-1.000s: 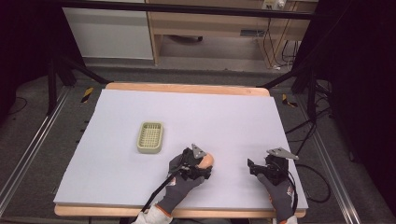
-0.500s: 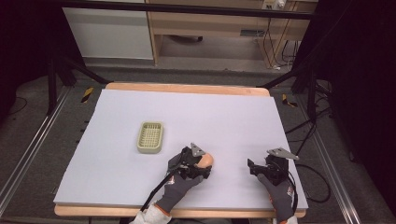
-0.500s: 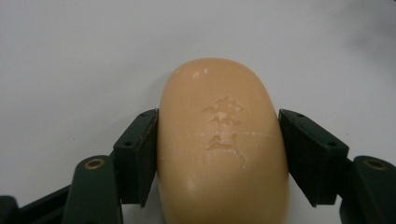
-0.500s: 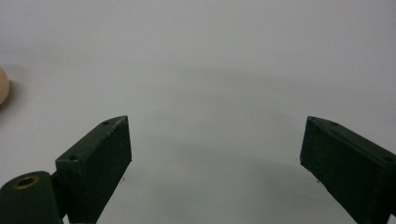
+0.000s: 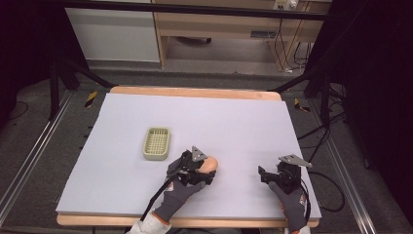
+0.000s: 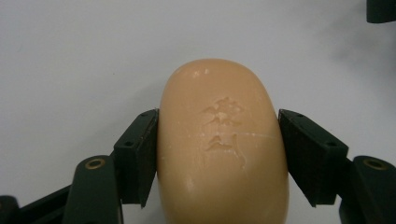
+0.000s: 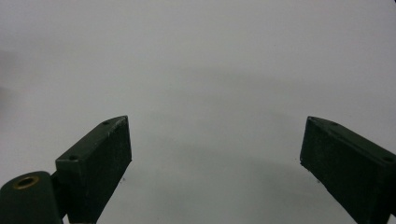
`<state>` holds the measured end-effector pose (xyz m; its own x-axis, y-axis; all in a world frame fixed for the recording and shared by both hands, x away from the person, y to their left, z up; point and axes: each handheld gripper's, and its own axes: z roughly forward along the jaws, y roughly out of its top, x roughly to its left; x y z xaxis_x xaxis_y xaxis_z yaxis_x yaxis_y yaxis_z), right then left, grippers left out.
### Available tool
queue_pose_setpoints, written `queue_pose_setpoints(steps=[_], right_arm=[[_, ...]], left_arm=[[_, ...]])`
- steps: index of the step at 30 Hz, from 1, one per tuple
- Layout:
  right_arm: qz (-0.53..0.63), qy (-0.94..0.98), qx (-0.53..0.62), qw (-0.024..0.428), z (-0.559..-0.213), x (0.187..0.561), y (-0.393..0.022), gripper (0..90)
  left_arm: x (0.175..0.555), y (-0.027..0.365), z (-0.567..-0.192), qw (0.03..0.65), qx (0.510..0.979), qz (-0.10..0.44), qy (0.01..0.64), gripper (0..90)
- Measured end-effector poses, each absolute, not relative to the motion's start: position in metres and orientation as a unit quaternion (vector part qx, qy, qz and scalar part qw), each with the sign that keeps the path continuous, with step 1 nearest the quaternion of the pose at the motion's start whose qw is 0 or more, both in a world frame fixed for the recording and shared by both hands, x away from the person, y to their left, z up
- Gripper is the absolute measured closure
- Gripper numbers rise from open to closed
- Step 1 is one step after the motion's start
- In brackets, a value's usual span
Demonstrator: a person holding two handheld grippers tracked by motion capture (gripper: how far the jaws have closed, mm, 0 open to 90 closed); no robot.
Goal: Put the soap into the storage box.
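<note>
L gripper (image 6: 217, 154) clamps soap bar (image 6: 222, 144) across width, prob. for soap dish (image 5: 157, 143); R gripper (image 7: 215, 158) jaws apart, idle on counter (image 5: 234, 122).

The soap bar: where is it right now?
The soap bar sits clamped between the left gripper's jaws, low over the table's near edge in the high view, just right of the small basket.

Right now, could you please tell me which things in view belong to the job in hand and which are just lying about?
In the job:
- soap bar, clamped in the left tongs
- soap dish, empty, left of the soap

Lying about:
- right tongs, open and holding nothing
- table
- cables on the floor
</note>
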<state>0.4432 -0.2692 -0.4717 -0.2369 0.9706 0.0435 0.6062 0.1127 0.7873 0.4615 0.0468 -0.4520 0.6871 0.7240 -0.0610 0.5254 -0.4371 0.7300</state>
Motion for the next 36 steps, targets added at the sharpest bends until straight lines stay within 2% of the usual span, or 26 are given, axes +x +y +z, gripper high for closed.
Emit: queue_pose_setpoints(steps=[14,36], right_arm=[[0.358,0.699,0.563,0.255,-0.471,0.442,-0.269,9.3],[0.358,0.700,0.562,0.258,-0.471,0.441,-0.269,9.3]], left_arm=[[0.460,0.060,-0.430,0.389,0.830,0.142,0.373,32.0],[0.459,0.092,-0.417,0.401,0.815,0.153,0.389,32.2]])
